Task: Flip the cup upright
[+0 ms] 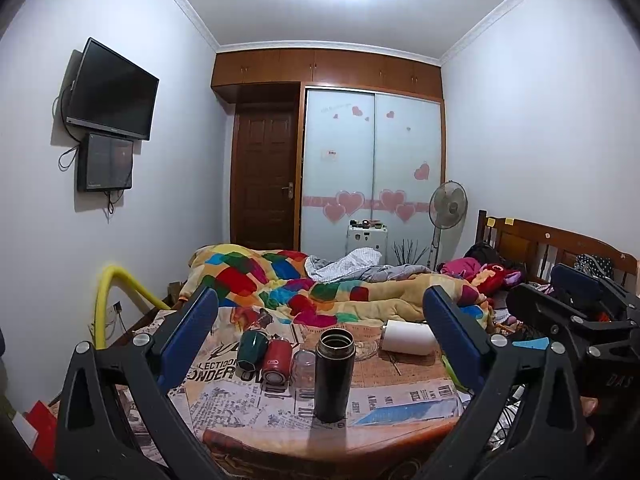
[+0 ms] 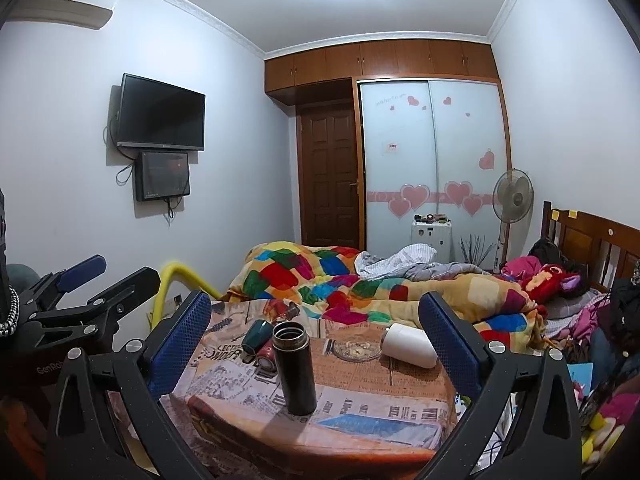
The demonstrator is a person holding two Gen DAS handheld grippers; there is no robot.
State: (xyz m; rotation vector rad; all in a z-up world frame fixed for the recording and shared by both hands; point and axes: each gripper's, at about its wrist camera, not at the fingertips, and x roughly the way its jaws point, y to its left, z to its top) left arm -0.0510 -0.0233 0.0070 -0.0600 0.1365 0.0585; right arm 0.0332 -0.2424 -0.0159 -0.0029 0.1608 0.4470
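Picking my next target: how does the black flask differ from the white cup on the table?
The black flask stands upright with its mouth open at the top; the white cup lies on its side. The flask is dark, tall and narrow; the cup is pale and stubbier. The flask stands near the front edge, the cup farther back to the right. Both rest on the newspaper-print tablecloth, untouched by either gripper.

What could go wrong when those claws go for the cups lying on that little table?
1. The tall black flask stands open in front; reaching past it for the green cup or red cup could topple it.
2. The white cup lies on its side near the table edge and might roll off if nudged.
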